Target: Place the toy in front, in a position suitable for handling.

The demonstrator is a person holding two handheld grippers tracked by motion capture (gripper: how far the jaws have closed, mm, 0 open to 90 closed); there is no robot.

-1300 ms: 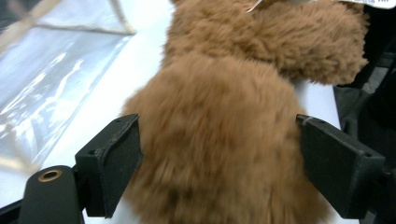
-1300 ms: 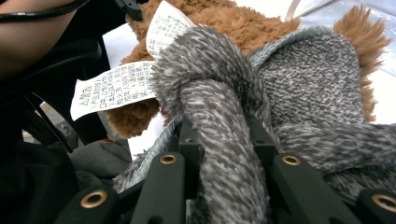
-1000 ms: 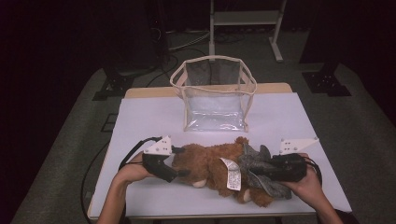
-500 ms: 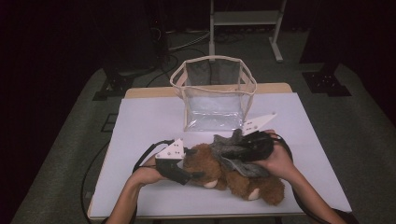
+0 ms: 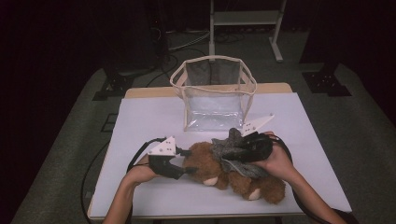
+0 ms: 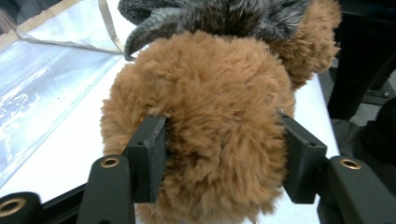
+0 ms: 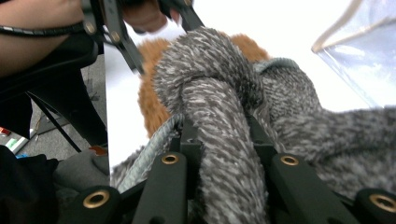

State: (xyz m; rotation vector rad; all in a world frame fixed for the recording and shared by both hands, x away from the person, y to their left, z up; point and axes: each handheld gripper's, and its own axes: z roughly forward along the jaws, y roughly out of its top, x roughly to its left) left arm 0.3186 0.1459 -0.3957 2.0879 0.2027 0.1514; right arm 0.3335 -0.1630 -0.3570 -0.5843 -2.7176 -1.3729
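Brown teddy bear (image 5: 233, 175) lies on its side on the white table (image 5: 149, 116), near the front edge, just in front of the clear tote bag (image 5: 215, 95). Left gripper (image 6: 224, 158): jaws have just been closing, now squeezing the bear's head. Right gripper (image 7: 224, 140): jaws pinched tight on the grey knit scarf (image 7: 219, 93) knotted around the bear.

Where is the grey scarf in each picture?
High view: the grey scarf lies mid-table across the brown teddy bear, at the right gripper.
Left gripper view: along the top edge, above the bear's furry head.
Right gripper view: centre, knotted, pinched between the jaws.
Shared landmark: the clear bag.
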